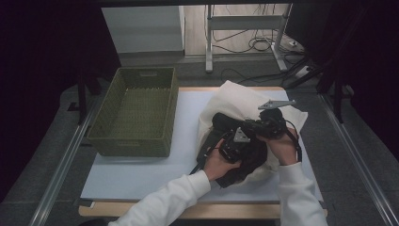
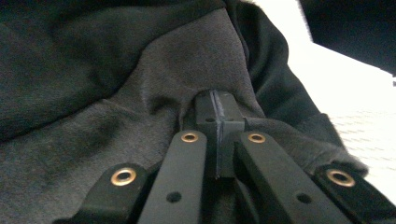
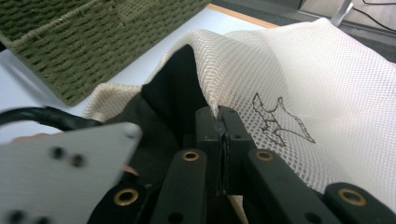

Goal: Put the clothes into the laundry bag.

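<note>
High view: your white-topped worktop [image 1: 141, 174] carries a large olive-green woven rectangular basket [image 1: 134, 110] at its far left corner, open side up. To the basket's right, reaching from the worktop's far edge toward the right edge, lies a cream-white mesh fabric bag [image 1: 240, 101] with its mouth turned toward you. A dark grey-black soft garment [image 1: 247, 162] sits in that mouth, bunched and spilling out toward the near edge. Your two white-sleeved forearms come in from the near edge, and both hands meet over the garment and bag.

Your left claw [image 1: 230, 148] is down on the dark garment at the bag's mouth. In the left gripper view its jaws stand together, clamped on a fold of the grey fleece-like cloth [image 2: 140, 93], with the pale mesh bright off to the right [image 2: 345, 88].

Your right claw [image 1: 268, 125] sits just beside the left one, over the bag's upper layer. In the right gripper view its jaws are pressed together on the rim of the mesh bag [image 3: 299, 74], holding that edge lifted above the dark garment [image 3: 173, 88] inside. A small brown stitched emblem [image 3: 278, 119] marks the mesh just right of the jaws, and the green basket [image 3: 84, 37] shows at the upper left.
</note>
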`<action>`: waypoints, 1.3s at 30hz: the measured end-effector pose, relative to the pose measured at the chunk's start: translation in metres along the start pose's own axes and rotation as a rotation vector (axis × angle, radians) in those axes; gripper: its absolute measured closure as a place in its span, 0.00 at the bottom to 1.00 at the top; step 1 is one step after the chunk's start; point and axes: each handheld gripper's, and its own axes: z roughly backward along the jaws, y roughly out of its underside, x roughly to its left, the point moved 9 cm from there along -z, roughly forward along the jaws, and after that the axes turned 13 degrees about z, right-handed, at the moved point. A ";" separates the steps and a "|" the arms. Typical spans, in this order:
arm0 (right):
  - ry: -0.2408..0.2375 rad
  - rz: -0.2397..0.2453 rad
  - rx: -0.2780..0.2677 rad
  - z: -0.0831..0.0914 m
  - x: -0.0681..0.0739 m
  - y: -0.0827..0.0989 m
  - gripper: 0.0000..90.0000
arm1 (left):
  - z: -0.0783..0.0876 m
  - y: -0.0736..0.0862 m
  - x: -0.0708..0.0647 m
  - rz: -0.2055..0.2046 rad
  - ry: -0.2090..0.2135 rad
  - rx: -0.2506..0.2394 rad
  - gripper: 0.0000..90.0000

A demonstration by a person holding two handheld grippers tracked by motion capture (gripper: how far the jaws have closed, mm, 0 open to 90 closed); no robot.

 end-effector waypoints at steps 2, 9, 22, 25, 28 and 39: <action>-0.013 -0.001 -0.018 0.002 0.004 -0.004 0.98 | -0.005 -0.001 0.001 0.018 -0.003 -0.001 1.00; -0.009 -0.009 -0.026 0.005 0.000 -0.003 0.98 | 0.003 -0.002 -0.011 -0.004 0.050 -0.037 1.00; -0.009 -0.034 -0.035 0.005 -0.007 0.001 0.98 | 0.072 0.014 -0.001 0.002 0.127 -0.089 1.00; -0.010 -0.035 -0.034 0.005 -0.007 0.001 0.98 | 0.087 0.015 0.021 0.036 0.085 -0.113 1.00; -0.009 -0.034 -0.034 0.005 -0.007 0.000 0.98 | 0.097 0.016 0.041 0.076 0.042 -0.140 1.00; -0.015 -0.023 -0.031 0.004 -0.003 -0.001 0.98 | 0.074 0.024 0.081 0.157 -0.050 -0.096 1.00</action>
